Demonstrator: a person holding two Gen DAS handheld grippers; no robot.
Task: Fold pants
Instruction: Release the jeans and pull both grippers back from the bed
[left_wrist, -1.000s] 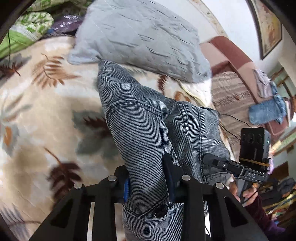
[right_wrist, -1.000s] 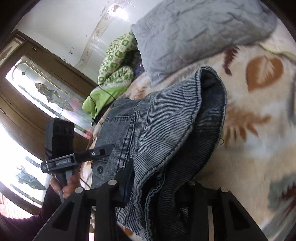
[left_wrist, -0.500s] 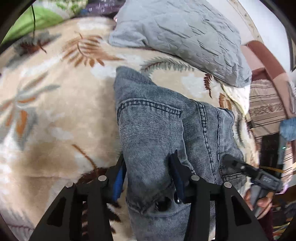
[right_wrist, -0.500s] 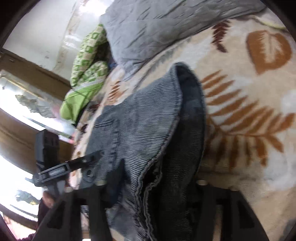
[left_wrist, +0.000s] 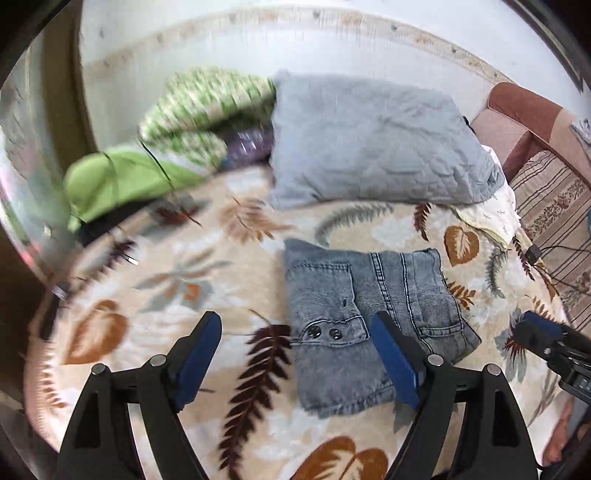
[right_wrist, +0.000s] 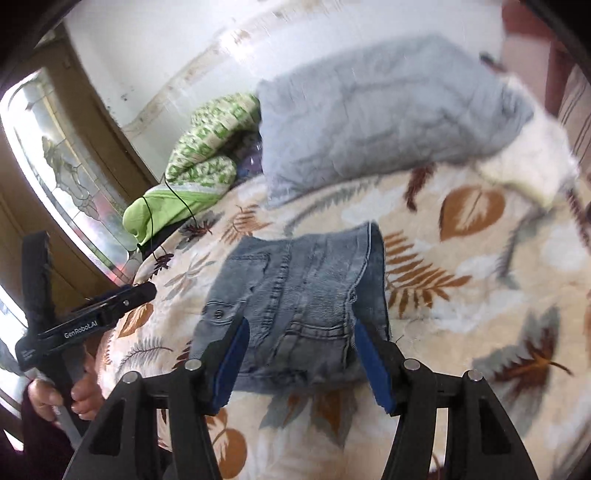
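The grey denim pants (left_wrist: 369, 317) lie folded into a compact rectangle on the leaf-patterned blanket (left_wrist: 184, 280). They also show in the right wrist view (right_wrist: 295, 295). My left gripper (left_wrist: 295, 339) is open and empty, raised above the near left part of the pants. My right gripper (right_wrist: 299, 339) is open and empty, held above the near edge of the pants. The right gripper's tip shows at the right edge of the left wrist view (left_wrist: 543, 336). The left gripper, in a hand, shows at the left of the right wrist view (right_wrist: 92, 314).
A grey quilted pillow (left_wrist: 373, 144) lies behind the pants. Green bedding (left_wrist: 177, 133) with a thin black cable is piled at the back left. A striped sofa (left_wrist: 554, 199) stands at the right. A glass door (right_wrist: 55, 166) is at the left.
Both grippers have opened and let go of the pants. Both have pulled back and up. The pants now lie flat and folded on the blanket.
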